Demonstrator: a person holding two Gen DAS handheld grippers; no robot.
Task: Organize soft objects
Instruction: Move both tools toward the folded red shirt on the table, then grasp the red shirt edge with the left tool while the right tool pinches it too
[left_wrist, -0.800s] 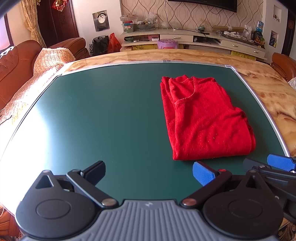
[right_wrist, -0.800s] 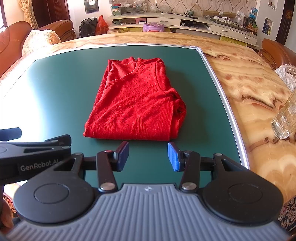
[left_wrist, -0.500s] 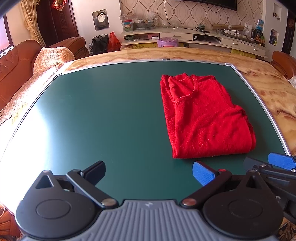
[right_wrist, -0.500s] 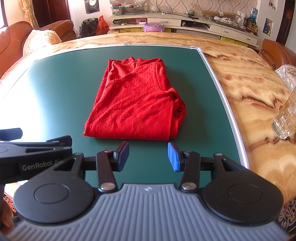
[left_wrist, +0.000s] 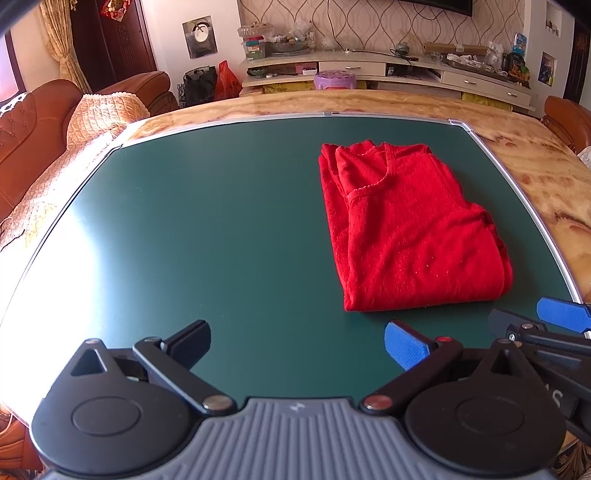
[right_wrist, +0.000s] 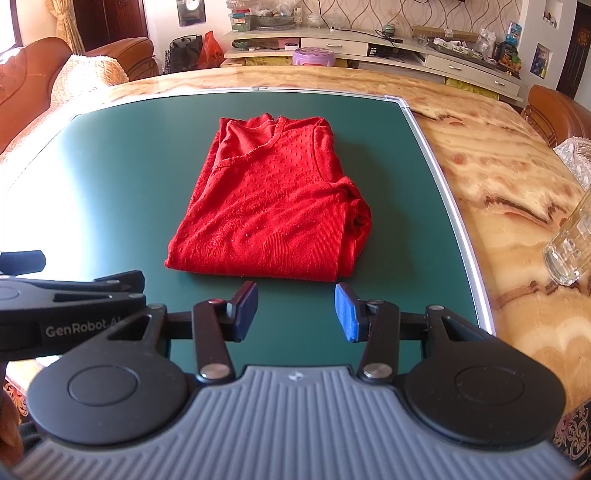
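1. On the dark green mat of the marble-patterned table, seen from the left wrist camera, a folded red knit garment lies flat toward the right side, neckline at the far end. The left gripper hovers near the mat's near edge with its fingers spread wide and nothing between them. It sits left of the garment's near hem, apart from it.
2. In the right wrist view, the same red garment lies straight ahead. The right gripper, jaws parted and empty, sits just short of the near hem, not touching. A clear ribbed drinking glass stands on the marble at the right edge.
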